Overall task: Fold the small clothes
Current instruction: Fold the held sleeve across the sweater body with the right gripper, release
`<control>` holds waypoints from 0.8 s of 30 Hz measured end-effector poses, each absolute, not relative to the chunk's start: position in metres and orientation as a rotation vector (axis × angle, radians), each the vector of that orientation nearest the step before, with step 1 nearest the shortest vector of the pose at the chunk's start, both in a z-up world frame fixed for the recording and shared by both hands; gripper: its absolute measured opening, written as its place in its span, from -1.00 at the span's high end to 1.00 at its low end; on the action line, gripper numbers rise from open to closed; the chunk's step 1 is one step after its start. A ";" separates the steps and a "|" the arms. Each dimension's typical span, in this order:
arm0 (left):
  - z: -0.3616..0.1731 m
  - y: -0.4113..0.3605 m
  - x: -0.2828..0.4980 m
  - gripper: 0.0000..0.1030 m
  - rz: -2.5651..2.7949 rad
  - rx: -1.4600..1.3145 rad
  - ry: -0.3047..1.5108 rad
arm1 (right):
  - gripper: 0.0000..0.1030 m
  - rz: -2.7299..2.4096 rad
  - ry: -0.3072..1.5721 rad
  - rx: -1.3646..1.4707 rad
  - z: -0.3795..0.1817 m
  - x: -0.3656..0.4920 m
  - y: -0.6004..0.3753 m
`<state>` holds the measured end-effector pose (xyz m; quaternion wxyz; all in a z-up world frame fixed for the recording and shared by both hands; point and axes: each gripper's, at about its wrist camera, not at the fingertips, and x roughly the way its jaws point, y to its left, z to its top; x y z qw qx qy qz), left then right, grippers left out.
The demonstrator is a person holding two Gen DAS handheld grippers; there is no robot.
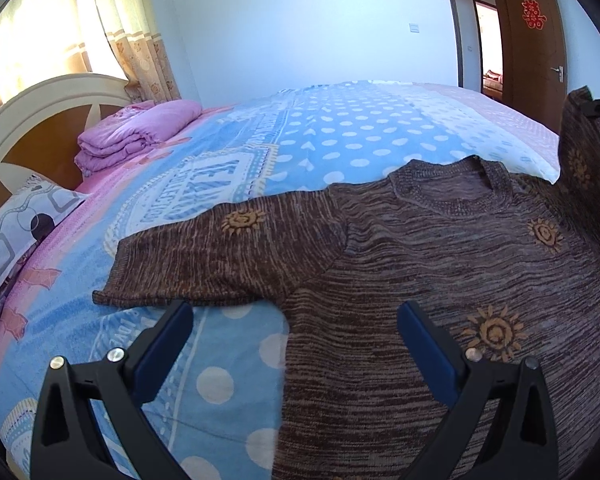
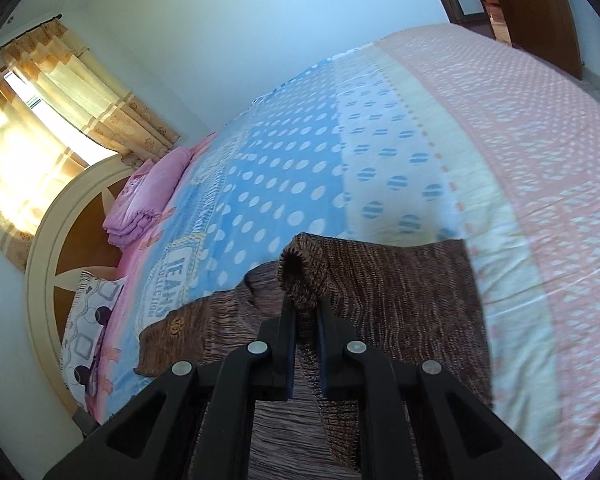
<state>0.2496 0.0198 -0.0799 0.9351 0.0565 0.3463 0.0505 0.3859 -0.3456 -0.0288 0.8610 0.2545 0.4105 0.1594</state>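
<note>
Right claw (image 2: 307,312) pinches the brown knitted sweater's sleeve (image 2: 304,276) tight to fold it, while the left claw (image 1: 296,320) waits wide open, empty.

Colours and patterns on the bed

Sweater (image 1: 440,264): brown marled knit with orange sun motifs. Bedspread (image 1: 332,136): blue with white polka dots, cream band with blue striped dots, pink dotted edge. Folded quilt (image 1: 136,132): lilac-pink. Pillow (image 1: 16,232): white with grey squares, dark circles. Curtains (image 2: 60,92): cream and tan.
</note>
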 end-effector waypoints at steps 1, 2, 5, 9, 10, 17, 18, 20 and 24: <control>-0.081 0.021 0.249 -1.00 0.100 0.111 0.713 | 0.83 0.341 0.863 0.540 -0.032 0.388 -0.337; -0.082 0.022 0.249 -1.00 0.101 0.109 0.719 | 0.83 0.349 0.867 0.555 -0.037 0.392 -0.328; -0.084 0.022 0.249 -1.00 0.089 0.106 0.735 | 0.83 0.365 0.882 0.578 -0.057 0.401 -0.299; -0.085 0.019 0.249 -1.00 0.070 0.105 0.750 | 0.83 0.366 0.902 0.629 -0.097 0.417 -0.264; -0.084 0.019 0.249 -1.00 0.067 0.105 0.751 | 0.83 0.364 0.903 0.649 -0.109 0.420 -0.258; -0.078 0.000 0.252 -1.00 0.030 0.142 0.759 | -0.33 0.526 0.979 0.697 -0.162 0.415 -0.227; -0.076 -0.003 0.252 -1.00 0.016 0.144 0.760 | -0.33 0.535 0.958 0.665 -0.158 0.407 -0.232; -0.072 -0.009 0.254 -1.00 -0.011 0.145 0.763 | -0.33 0.523 0.921 0.557 -0.145 0.387 -0.247; -0.063 -0.026 0.265 -0.91 -0.098 0.102 0.795 | -0.33 0.356 0.834 0.377 -0.129 0.348 -0.300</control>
